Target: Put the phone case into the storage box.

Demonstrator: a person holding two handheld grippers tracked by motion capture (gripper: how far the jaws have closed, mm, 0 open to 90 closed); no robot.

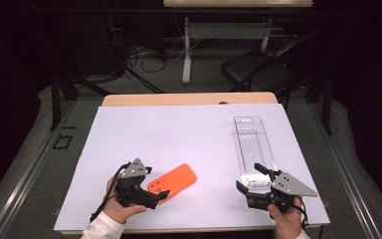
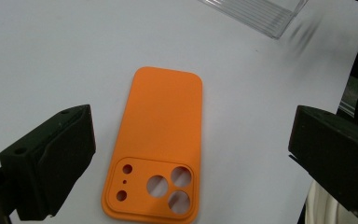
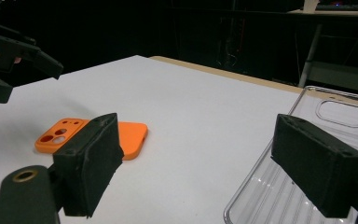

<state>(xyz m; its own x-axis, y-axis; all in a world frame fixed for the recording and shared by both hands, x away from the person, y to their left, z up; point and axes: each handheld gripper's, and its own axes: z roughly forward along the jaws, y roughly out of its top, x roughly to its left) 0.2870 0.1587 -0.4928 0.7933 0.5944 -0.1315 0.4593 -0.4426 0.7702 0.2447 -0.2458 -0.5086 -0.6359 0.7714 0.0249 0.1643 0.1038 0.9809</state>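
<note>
My left gripper (image 1: pixel 151 193) sits at the near left of the table, jaws spread wide and holding nothing. In the left gripper view the two black jaws stand on either side of the orange phone case (image 2: pixel 161 144) without touching it. The case lies flat on the white sheet (image 1: pixel 179 134), back up, its camera cut-outs at the end nearest that gripper.

My right gripper (image 1: pixel 251 180) is at the near right, jaws also apart and empty. From above, its jaws reach over the near end of the clear plastic tray (image 1: pixel 251 144); I cannot tell whether they touch it. The right gripper view has the tray (image 3: pixel 307 186) running away between and past the right-hand jaw, with a rounded slot at its far end.

Case and tray are well apart on the sheet, case left, tray right. A hand (image 1: pixel 122 211) grips each tool from the bottom edge. Beyond the table, a dark chair (image 1: pixel 258 72) and cables on the floor.
</note>
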